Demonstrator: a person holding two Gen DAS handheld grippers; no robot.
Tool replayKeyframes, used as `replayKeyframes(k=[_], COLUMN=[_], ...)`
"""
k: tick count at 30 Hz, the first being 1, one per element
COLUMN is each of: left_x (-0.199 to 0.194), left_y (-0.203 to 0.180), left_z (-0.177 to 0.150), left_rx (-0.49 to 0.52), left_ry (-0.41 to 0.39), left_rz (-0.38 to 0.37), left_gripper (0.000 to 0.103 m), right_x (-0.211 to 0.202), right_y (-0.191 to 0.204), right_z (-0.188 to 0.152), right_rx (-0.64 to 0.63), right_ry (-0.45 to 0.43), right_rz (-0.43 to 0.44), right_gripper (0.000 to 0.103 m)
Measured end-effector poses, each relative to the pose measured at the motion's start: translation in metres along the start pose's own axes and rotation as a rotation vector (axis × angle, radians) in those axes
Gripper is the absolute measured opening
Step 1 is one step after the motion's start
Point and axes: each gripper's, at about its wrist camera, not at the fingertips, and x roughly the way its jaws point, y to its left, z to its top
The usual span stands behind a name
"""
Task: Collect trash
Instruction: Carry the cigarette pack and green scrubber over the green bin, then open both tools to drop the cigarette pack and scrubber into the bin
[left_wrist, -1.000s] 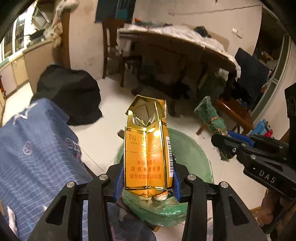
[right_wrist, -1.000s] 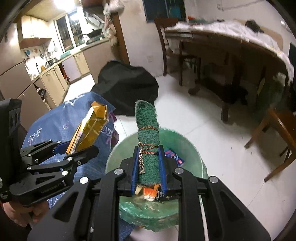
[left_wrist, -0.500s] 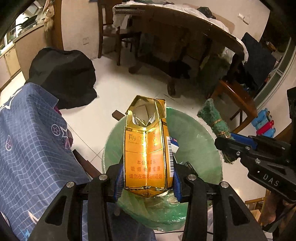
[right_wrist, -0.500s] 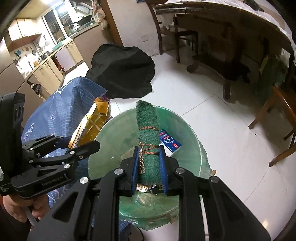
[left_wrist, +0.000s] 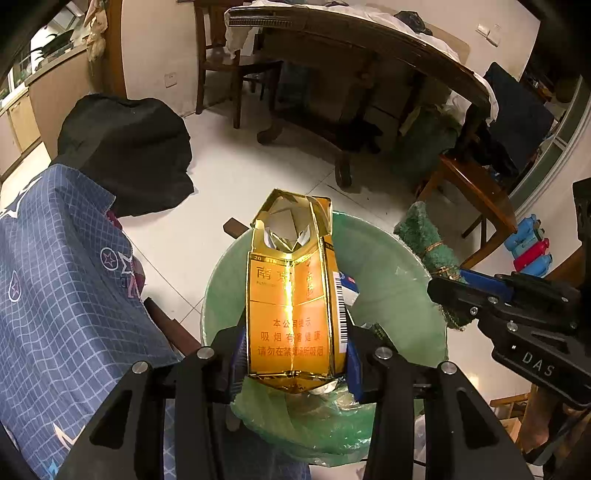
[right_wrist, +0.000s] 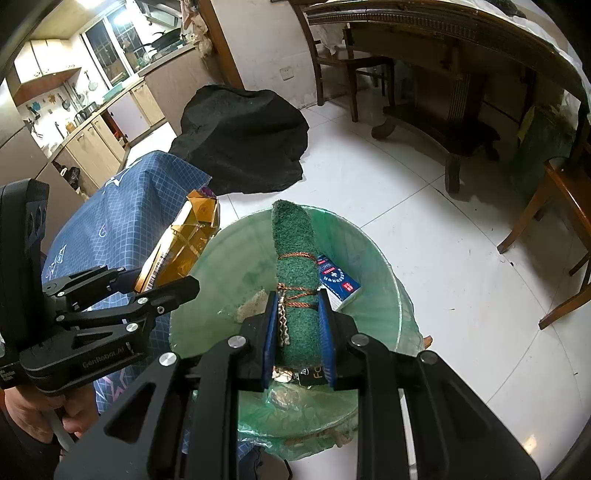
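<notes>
Two grippers: both are hanging over the green-lined trash bin (right_wrist: 384, 280), each one carrying a piece of trash.
Left gripper (left_wrist: 293, 354): its jaws are clamping the sides of a gold cigarette pack (left_wrist: 291, 299), which is standing upright with its torn top open, above the bin's near rim.
Right gripper (right_wrist: 297, 332): its blue pads (right_wrist: 325, 332) are squeezing a rolled green scouring pad (right_wrist: 295, 273) that is bound with copper-coloured wire and pointing away from the camera, over the bin's opening.
Bin contents: a blue and white small box (right_wrist: 338, 282) is lying against the liner's far wall, and pale crumpled scraps are sitting lower down.
Left of the bin: a blue checked cloth (left_wrist: 55, 295) is draping over something just beside the rim.
Behind: a black cloth heap (right_wrist: 243, 140) is lying on the white tiled floor, near a dark wooden table (right_wrist: 443, 48) and chairs.
Hand: a person's hand (right_wrist: 40, 413) is gripping the left gripper's handle in the right wrist view.
</notes>
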Motion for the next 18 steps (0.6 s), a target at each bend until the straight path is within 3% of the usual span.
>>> replayKeyframes(k=[7,9,11,12,18], left_x=[0.005,0.006,0.007,0.007,0.006], left_y=[0.002,0.002,0.003,0.005,0.007], left_z=[0.001,0.002,0.003,0.003,0.001], left_rx=[-0.013,-0.012,-0.012,-0.014,-0.017], left_ry=[0.003,-0.001,0.002,-0.001,-0.001], left_rz=[0.009,0.024,0.031,0.035,0.035], left_gripper=[0.045,0.046,0.054,0.06,0.063], right_x=[0.005,0.005,0.007,0.006,0.004], right_y=[-0.002,-0.002,-0.006,-0.008,-0.012], right_z=[0.002,0.002,0.001,0.001,-0.003], right_rx=[0.006,0.007,0.024,0.032,0.043], right_ry=[0.004,0.004,0.002,-0.003,-0.018], right_rz=[0.005,0.004,0.01,0.012,0.02], right_gripper=[0.02,0.025,0.045,0.048,0.05])
